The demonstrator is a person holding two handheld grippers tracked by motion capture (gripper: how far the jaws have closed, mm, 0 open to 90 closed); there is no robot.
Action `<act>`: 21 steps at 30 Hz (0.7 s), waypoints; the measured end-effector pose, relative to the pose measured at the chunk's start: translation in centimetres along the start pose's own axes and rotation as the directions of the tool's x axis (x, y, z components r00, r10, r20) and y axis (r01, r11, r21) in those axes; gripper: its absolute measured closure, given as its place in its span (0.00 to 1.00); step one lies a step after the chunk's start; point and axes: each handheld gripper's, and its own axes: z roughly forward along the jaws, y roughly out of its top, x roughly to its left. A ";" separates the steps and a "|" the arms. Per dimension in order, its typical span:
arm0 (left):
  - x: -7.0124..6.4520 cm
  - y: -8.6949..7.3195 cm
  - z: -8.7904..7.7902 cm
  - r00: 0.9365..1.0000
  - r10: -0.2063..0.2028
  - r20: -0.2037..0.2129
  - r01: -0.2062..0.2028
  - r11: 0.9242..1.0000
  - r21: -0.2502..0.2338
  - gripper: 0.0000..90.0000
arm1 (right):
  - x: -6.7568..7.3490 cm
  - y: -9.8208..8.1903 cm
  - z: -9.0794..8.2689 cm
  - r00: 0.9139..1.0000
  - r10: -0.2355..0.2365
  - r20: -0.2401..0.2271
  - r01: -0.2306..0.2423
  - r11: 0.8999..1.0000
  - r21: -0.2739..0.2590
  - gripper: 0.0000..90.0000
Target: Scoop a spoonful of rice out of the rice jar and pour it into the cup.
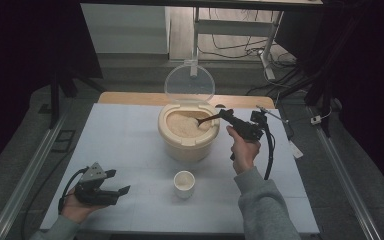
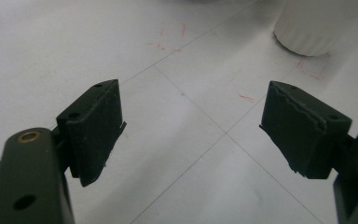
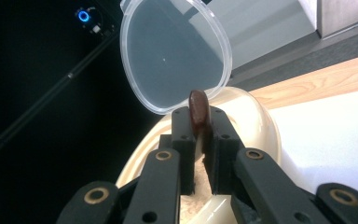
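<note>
A cream rice container [image 1: 187,142] stands at the table's middle with its clear lid [image 1: 189,84] hinged up behind it and pale rice [image 1: 181,125] inside. My right gripper [image 1: 226,115] is shut on the handle of a dark brown spoon [image 1: 206,120], whose bowl dips into the rice. In the right gripper view the spoon handle [image 3: 198,112] stands pinched between the jaws, with the lid [image 3: 172,51] beyond it. A small white cup [image 1: 184,183] sits in front of the container. My left gripper [image 1: 119,182] rests low at the front left, open, nothing between its fingers [image 2: 95,130].
The white table [image 1: 125,145] has bare surface on its left half and around the cup. The cup's base [image 2: 319,25] lies ahead of the left gripper at the upper right of its view. Cables and a metal frame lie beyond the table's far edge.
</note>
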 end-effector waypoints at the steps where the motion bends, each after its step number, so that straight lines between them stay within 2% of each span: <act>1: 0.0 0.0 0.0 1.000 0.000 0.000 0.000 1.000 0.000 0.23 | -0.1 0.0 -0.1 1.000 0.012 -0.008 -0.012 1.000 0.004 0.93; 2: 0.0 0.0 0.0 1.000 0.001 0.000 -0.001 1.000 0.001 0.23 | -0.3 0.0 -0.2 0.999 0.032 -0.017 -0.032 0.999 0.012 0.93; 11: 0.0 0.0 0.0 1.000 0.004 -0.002 -0.004 1.000 0.001 0.23 | -0.9 -0.1 -0.3 0.994 0.104 -0.018 -0.104 0.995 0.005 0.93; 13: 0.0 0.0 0.0 1.000 0.005 -0.002 -0.005 1.000 0.002 0.23 | -1.1 0.0 -0.3 0.989 0.143 -0.023 -0.143 0.990 -0.004 0.93; 16: 0.0 0.0 0.0 1.000 0.007 -0.004 -0.007 1.000 0.002 0.23 | -1.3 0.0 -0.4 0.986 0.164 -0.030 -0.164 0.986 0.005 0.93; 21: 0.0 0.0 0.0 1.000 0.010 -0.006 -0.010 1.000 0.003 0.23 | -1.8 0.0 -0.6 0.974 0.222 -0.039 -0.222 0.975 0.001 0.93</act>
